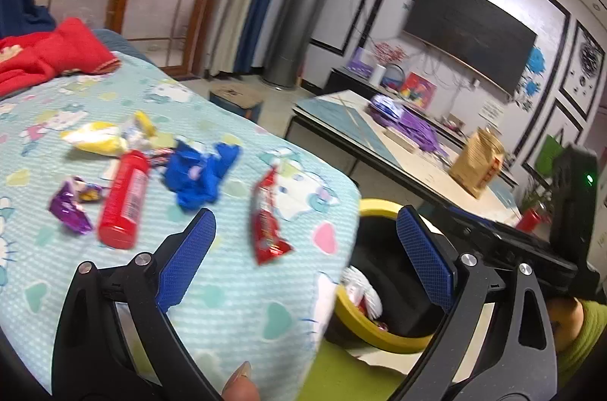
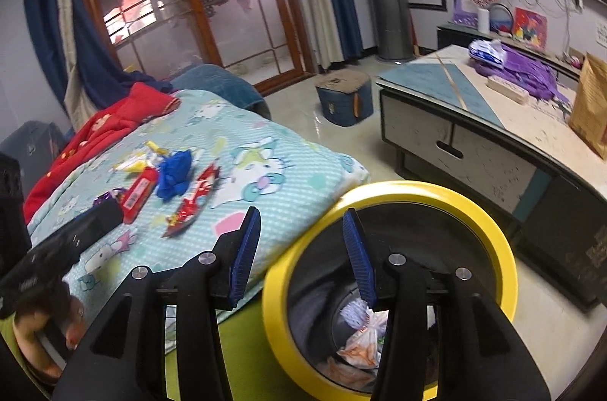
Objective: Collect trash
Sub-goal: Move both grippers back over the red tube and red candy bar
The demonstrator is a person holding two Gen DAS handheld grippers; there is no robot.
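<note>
On my cartoon-print blanket (image 1: 227, 306) the trash lay loose: a red foil wrapper (image 1: 267, 222) nearest the blanket's edge, a crumpled blue wrapper (image 1: 197, 173) further in, and a red tube (image 1: 123, 198) on its side just beside that. A purple wrapper (image 1: 70, 207) lay beside the tube, a yellow-and-white packet (image 1: 100, 137) beyond it. Just off the blanket's edge stood my yellow-rimmed bin (image 2: 504, 249), with crumpled wrappers (image 2: 362, 344) at its bottom.

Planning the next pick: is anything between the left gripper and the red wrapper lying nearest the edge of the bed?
Nothing visible. The left gripper has its jaws wide and empty, and only bare blanket lies between it and the red wrapper. The yellow-rimmed bin sits just beyond the blanket's edge.
</note>
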